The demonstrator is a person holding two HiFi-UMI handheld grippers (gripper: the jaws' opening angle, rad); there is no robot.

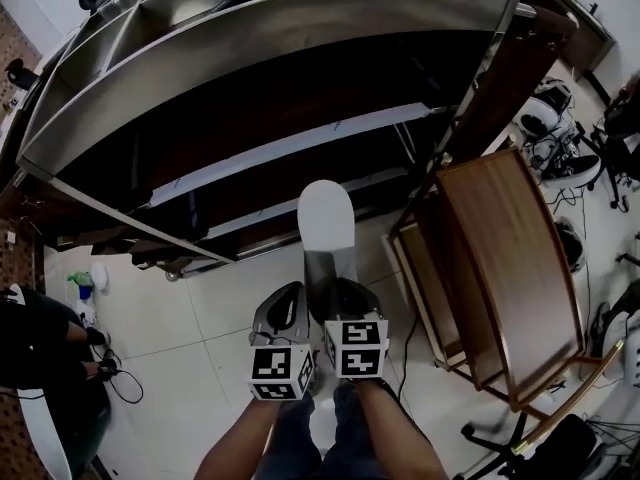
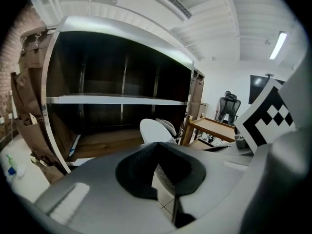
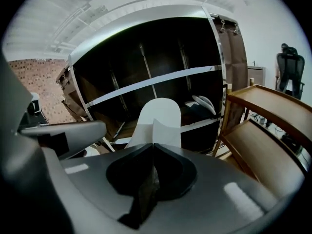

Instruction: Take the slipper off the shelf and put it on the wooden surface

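One slipper (image 1: 326, 218) held, two grippers (image 1: 297, 290) (image 1: 324, 273), one shelf (image 1: 270, 28)

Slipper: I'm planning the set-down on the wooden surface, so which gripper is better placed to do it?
Right. The right gripper is shut on the white slipper, out in front of the shelf, and the wooden surface lies on its side. The left gripper holds nothing.

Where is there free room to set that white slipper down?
The wooden stand's top is bare, between the shelf and the cable clutter. The floor tiles before the shelf are bare too. Crowded: the shelf's lower right, where another slipper lies.
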